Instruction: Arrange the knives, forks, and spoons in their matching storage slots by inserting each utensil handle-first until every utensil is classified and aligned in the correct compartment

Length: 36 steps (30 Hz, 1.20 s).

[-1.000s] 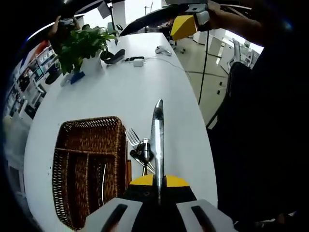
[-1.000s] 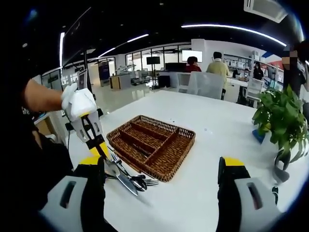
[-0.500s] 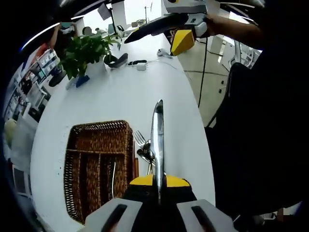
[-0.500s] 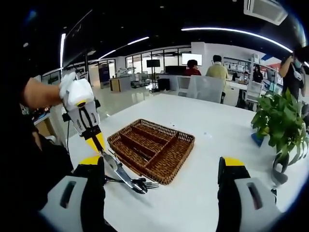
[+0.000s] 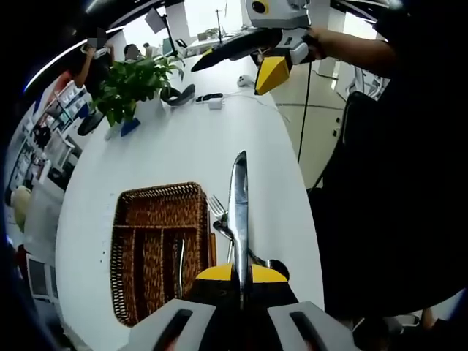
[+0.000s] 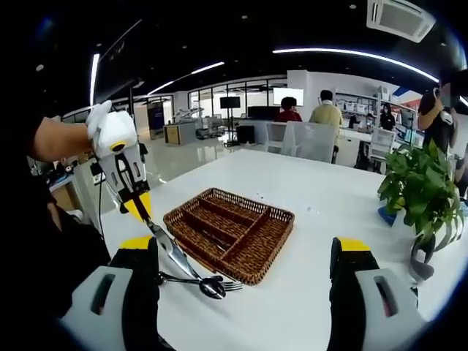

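Note:
My left gripper (image 5: 241, 274) is shut on a table knife (image 5: 238, 208), whose blade runs straight ahead over the white table (image 5: 183, 146). Left of the blade lies a brown wicker cutlery tray (image 5: 157, 248) with long slots; one silver utensil (image 5: 180, 256) lies in a slot. A fork (image 5: 217, 207) and spoons (image 5: 269, 263) lie loose between the tray and the table edge. In the right gripper view the left gripper (image 6: 142, 208) holds the knife (image 6: 172, 252) slanting down over the loose cutlery (image 6: 208, 284) beside the tray (image 6: 230, 234). My right gripper (image 6: 245, 248) is wide open and holds nothing.
A potted plant (image 6: 418, 197) stands at the far end of the table, with cables and small devices (image 5: 208, 95) near it. The table edge (image 5: 303, 197) drops off just right of the loose cutlery. People sit and stand in the office behind.
The left gripper, still shut on the knife, has lifted a little above the loose cutlery. The right gripper stays open and drifts slightly.

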Each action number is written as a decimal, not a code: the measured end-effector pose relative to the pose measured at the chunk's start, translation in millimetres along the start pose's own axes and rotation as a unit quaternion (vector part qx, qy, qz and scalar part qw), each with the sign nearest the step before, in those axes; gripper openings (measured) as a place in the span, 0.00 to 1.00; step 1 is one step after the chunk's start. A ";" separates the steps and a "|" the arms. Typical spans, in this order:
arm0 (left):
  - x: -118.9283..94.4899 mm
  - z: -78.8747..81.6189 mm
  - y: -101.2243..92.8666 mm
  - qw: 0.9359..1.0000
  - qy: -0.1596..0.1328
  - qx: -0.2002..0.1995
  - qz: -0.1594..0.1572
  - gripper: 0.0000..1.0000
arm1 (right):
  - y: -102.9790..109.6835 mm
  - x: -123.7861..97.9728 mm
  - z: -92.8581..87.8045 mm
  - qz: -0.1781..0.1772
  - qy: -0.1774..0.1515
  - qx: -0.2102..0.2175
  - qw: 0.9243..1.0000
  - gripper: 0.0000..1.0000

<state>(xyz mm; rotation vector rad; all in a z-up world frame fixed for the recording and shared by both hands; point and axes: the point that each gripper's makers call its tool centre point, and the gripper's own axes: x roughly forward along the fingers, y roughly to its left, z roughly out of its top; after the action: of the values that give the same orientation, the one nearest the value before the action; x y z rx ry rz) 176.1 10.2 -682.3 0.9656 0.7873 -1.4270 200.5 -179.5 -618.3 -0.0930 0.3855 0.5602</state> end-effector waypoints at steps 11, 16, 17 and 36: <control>-8.8 -5.8 2.1 1.000 0.009 0.011 0.009 0.02 | 9.3 1.5 0.7 -0.004 -0.007 0.002 1.000 0.99; -12.1 -4.8 4.6 1.000 0.004 0.002 0.014 0.02 | 10.1 -0.3 1.7 -0.003 -0.010 0.001 1.000 0.99; -12.1 -5.7 5.2 1.000 0.006 0.003 0.016 0.02 | 9.8 -0.5 1.7 -0.003 -0.010 0.001 1.000 0.99; -15.2 -20.1 14.9 0.999 0.037 0.011 0.025 0.03 | 16.3 -1.1 -4.4 -0.004 -0.010 0.006 1.000 0.99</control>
<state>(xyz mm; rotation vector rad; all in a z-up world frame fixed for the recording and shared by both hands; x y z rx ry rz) 192.8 33.4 -676.2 1.0526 0.7981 -1.3646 189.5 -167.1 -621.6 -0.0763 0.3686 0.5506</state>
